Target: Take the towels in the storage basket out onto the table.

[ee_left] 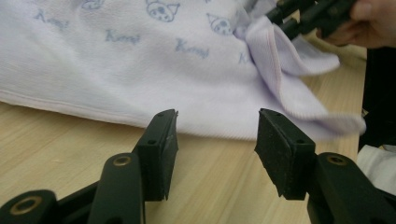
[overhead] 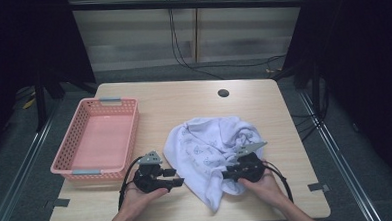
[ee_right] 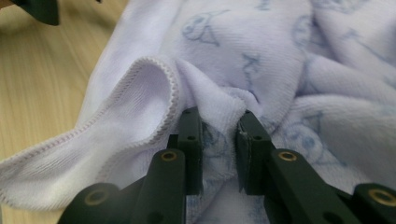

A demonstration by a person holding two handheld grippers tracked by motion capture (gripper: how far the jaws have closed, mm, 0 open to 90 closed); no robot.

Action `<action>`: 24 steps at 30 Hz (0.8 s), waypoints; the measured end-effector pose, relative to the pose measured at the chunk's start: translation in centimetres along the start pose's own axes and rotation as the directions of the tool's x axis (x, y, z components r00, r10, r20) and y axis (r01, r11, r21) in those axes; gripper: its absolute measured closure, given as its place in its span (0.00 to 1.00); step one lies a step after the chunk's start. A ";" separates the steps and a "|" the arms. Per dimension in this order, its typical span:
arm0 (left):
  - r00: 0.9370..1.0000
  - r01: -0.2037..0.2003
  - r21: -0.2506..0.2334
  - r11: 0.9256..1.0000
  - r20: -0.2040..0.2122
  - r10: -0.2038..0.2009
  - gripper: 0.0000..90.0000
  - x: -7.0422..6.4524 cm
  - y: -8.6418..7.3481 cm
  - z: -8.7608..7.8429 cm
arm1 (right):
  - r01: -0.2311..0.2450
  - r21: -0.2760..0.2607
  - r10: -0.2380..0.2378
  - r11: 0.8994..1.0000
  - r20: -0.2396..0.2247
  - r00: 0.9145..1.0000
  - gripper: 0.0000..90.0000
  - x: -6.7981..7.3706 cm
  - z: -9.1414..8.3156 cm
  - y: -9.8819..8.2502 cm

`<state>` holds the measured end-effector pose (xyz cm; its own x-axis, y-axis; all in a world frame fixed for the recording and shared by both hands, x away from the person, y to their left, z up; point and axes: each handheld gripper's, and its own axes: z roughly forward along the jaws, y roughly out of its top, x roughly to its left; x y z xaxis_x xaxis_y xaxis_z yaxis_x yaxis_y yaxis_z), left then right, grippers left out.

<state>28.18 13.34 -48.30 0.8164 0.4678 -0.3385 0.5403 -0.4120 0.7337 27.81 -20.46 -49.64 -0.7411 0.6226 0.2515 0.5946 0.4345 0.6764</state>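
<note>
- On the wooden table [overhead: 193,98], a crumpled white cloth [overhead: 205,145] printed with small blue cartoon figures is seen spread right of centre, one corner trailing toward the near edge.
- At the table's left side, a pink slotted basket [overhead: 81,168] is set well apart from the cloth, its long side running away from the person.
- Near the front edge, the right gripper [overhead: 232,173] is held in the person's right hand [overhead: 260,185] against the cloth's near-right part; in the right gripper view a bunched fold of the fabric [ee_right: 219,116] is shown pinched between the two black jaws, which stand close together and pressed on it, beside a rolled hem [ee_right: 154,79].
- Just left of the cloth, the left gripper [overhead: 176,181] is carried in the left hand [overhead: 140,195]; in the left gripper view its jaws are shown standing apart with nothing between them, above bare wood, the cloth's hemmed edge [ee_left: 93,112] lying just beyond the tips.
- Far across that same view, the right gripper's [ee_left: 289,16] jaws are seen clamped on a lifted fold.
</note>
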 end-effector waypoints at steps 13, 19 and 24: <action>1.000 -0.016 -0.012 1.000 -0.019 0.016 0.55 -0.1 0.4 0.2 | -0.120 -0.079 0.134 0.990 0.214 0.968 0.62 -7.1 -6.6 -3.0; 0.999 -0.016 -0.028 0.999 -0.033 0.015 0.56 0.0 0.6 -0.2 | -0.113 -0.189 0.154 0.975 0.217 0.964 0.55 -4.8 -10.7 -3.5; 0.998 -0.016 -0.059 0.998 -0.056 0.013 0.63 0.4 1.2 -0.5 | -0.086 -0.191 0.109 0.978 0.112 0.988 0.69 -1.2 -11.4 -4.7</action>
<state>29.07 13.41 -47.28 0.8106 0.5057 -0.2952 0.5138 -0.3724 0.7728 22.33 -30.68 -45.21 -0.6324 0.7349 0.2448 0.5859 0.2471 0.7718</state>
